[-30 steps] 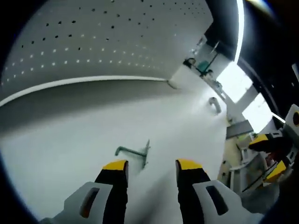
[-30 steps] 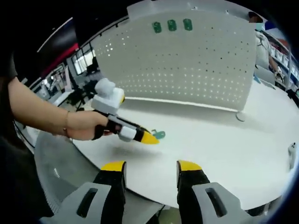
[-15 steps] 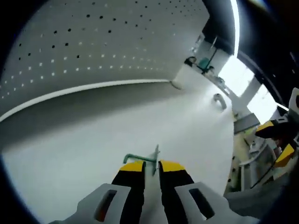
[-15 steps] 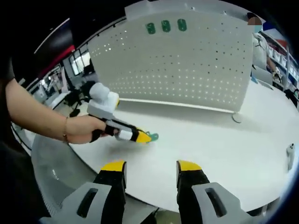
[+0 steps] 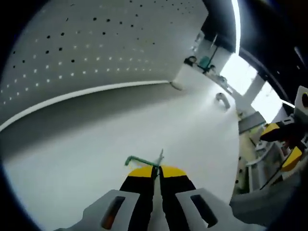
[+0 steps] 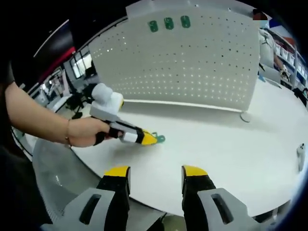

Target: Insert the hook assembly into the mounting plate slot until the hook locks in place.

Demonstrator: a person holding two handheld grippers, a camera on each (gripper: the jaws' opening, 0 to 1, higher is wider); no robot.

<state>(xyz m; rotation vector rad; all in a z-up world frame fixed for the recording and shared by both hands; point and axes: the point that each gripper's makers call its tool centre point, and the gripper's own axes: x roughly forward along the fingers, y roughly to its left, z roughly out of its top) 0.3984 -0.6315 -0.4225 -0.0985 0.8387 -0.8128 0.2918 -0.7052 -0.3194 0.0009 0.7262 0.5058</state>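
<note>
Gripping: left gripper (image 5: 155, 171) with yellow tips pressed nearly together on the green hook (image 5: 142, 161), low on the white table (image 5: 96, 144).
Hook, left gripper view: thin green bar reaching left from the tips, pale flat plate at its right end; pinched part covered by the tips.
Hook, right gripper view: small green piece (image 6: 159, 139) just past the yellow tips of the left gripper (image 6: 146, 139), touching the table (image 6: 231, 159); shape too small to read.
Right gripper: seen in its own view (image 6: 156, 172), jaws wide apart, nothing between them, hanging past the near table edge.
Right gripper, left gripper view: yellow tips (image 5: 284, 147) at the far right beyond the table edge, partly cut off.
Hand: person's hand (image 6: 84, 132) wrapped around the left gripper's handle in the right gripper view, forearm entering from the left.
Pegboard: white perforated panel (image 5: 86, 43) standing upright along the table's far side; in the right gripper view (image 6: 192, 67), three small green pieces (image 6: 169, 23) near its top edge, detail unreadable.
Metal loop: small grey loop (image 5: 222, 100) on the table toward the far corner in the left gripper view; kind unclear.
Mounting slot: cannot be picked out among the panel's holes.
</note>
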